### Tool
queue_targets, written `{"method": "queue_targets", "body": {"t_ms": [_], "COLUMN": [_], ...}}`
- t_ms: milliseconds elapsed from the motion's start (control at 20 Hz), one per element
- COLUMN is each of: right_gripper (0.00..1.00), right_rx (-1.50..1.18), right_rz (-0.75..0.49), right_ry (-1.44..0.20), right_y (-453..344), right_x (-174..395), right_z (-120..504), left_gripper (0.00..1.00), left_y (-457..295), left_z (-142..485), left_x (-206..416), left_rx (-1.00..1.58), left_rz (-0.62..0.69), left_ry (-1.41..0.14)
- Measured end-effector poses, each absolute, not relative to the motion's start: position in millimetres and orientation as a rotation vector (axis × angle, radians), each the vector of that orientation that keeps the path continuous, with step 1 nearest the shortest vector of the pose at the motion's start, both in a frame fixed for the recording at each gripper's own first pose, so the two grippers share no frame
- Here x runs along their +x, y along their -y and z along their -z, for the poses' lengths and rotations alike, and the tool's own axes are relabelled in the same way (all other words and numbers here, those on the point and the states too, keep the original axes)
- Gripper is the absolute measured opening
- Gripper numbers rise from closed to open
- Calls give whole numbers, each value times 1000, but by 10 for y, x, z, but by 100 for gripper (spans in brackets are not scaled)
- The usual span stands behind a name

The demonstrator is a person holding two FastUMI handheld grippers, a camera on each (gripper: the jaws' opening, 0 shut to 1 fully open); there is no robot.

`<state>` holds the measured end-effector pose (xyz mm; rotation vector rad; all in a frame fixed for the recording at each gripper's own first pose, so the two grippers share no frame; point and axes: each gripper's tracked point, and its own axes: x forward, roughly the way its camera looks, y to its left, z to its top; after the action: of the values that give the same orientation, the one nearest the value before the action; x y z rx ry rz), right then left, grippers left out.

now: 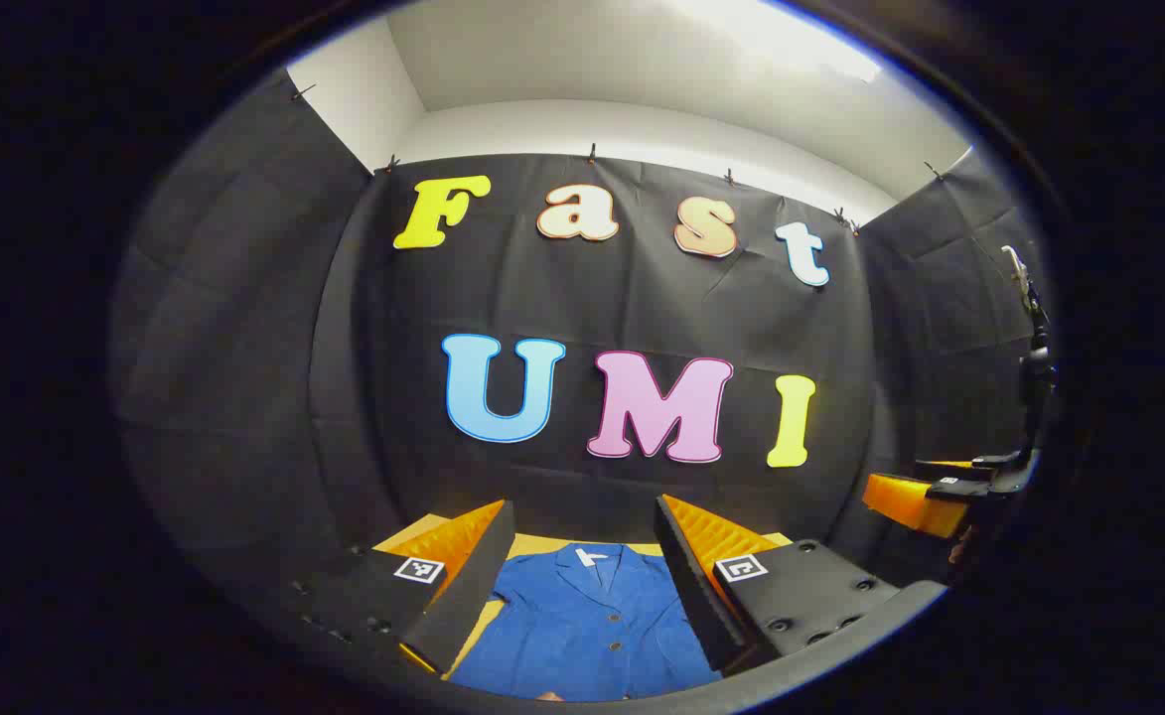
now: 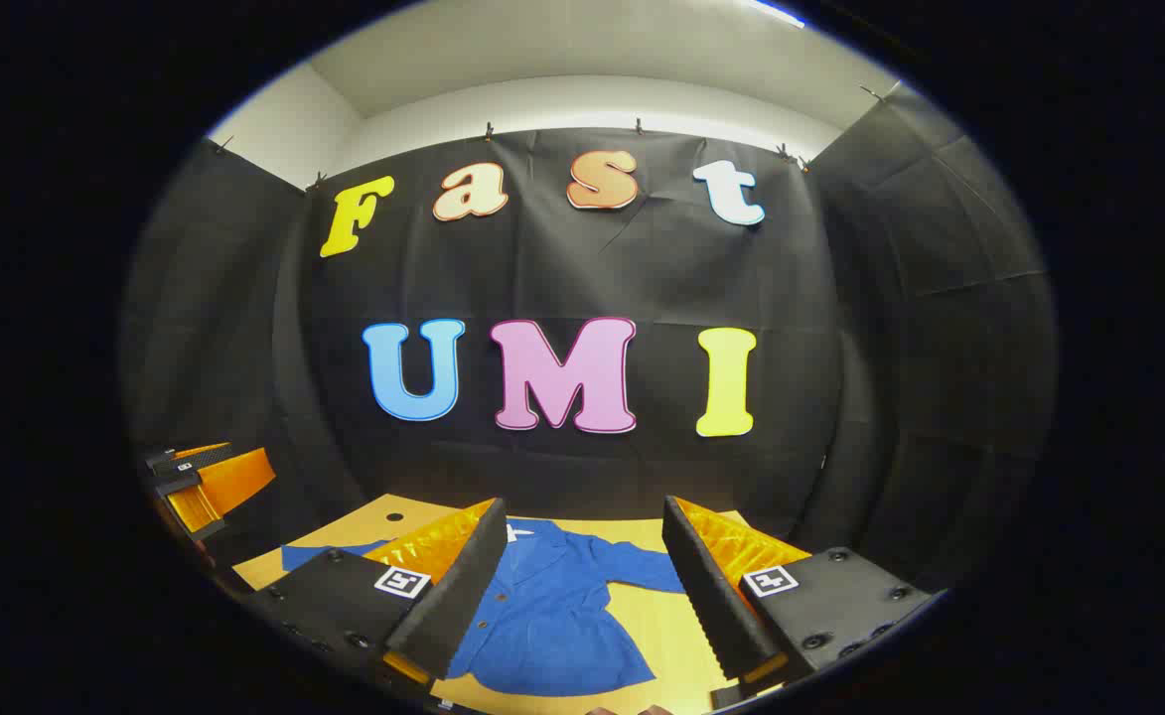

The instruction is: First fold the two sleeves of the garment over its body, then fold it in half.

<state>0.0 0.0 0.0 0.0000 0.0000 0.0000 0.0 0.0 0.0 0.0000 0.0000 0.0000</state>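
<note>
— Fingers (image 1: 463, 586) of the left gripper (image 1: 582, 596) are seen spread wide apart, with nothing held between them. What is framed in the gap?

— Framed there is the jacket (image 1: 582, 626), blue and buttoned, laid flat on the table (image 1: 532, 544), collar (image 1: 590, 556) toward the wall. Both fingers are kept above the jacket, apart from it.

— And the right gripper (image 2: 582, 596)?

— Its fingers (image 2: 463, 586) are likewise held apart, clamped on nothing. In the right gripper view the jacket (image 2: 552, 626) is seen spread on the table (image 2: 681, 636), one sleeve (image 2: 647, 568) stretched out sideways from the body, the other (image 2: 329, 552) reaching out on the opposite side. Neither sleeve is folded over the body.

— Is either gripper caught by the other's camera?

— Yes. Well off to one side of the jacket, the right gripper (image 1: 949, 497) is seen in the left gripper view, and the left gripper (image 2: 205, 482) in the right gripper view, both raised above the table.
</note>
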Motion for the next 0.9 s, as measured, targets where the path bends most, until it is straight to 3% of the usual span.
{"method": "queue_targets", "body": {"t_ms": [250, 500, 900], "right_gripper": [96, 96, 98], "right_rx": [-72, -49, -138], "right_rz": [14, -54, -28], "right_ry": [31, 6, 44], "right_y": [86, -97, -96], "right_x": [86, 128, 100], "right_z": [-120, -43, -116], "left_gripper": [81, 81, 81], "left_y": [29, 50, 30], "left_z": [29, 36, 49], "left_x": [31, 53, 47], "left_rx": [24, 17, 15], "left_rz": [-1, 0, -4], "left_ry": [-8, -19, -22]}}
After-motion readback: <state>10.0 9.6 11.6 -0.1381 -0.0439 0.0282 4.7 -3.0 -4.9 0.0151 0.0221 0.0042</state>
